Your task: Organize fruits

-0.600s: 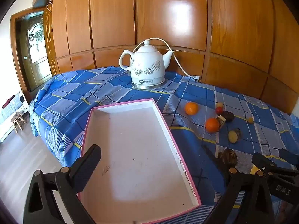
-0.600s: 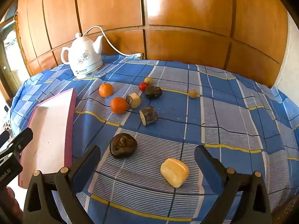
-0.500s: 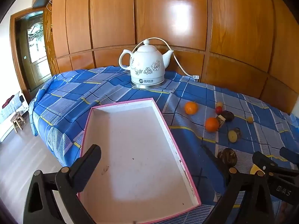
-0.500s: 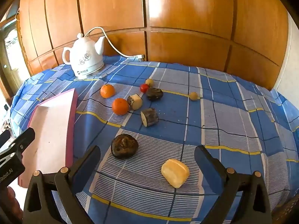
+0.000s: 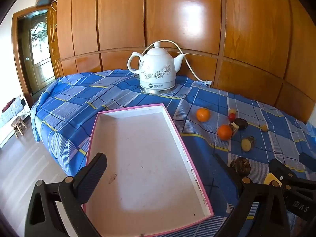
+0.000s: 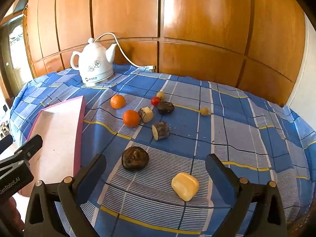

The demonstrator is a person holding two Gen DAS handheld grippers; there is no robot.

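Hovering both tools spread wide and empty, left tool [image 5: 158, 179] over the bare pink tray [image 5: 185, 152] and right tool [image 6: 156, 175] above the yellow fruit [image 6: 185, 186] just right of that tray, you were apparently starting: closing on it seemed next.

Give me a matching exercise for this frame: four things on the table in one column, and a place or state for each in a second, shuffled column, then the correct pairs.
Things:
1. pink-rimmed tray
2. white kettle
3. pale yellow chunk
4. small red fruit

Places or states:
A. lies between the open fingers of the right gripper, untouched
B. stands at the back by the wooden wall, cord attached
C. holds nothing, under the open left gripper
D. sits beside a small yellowish fruit and a dark chunk

Pairs: 1-C, 2-B, 3-A, 4-D
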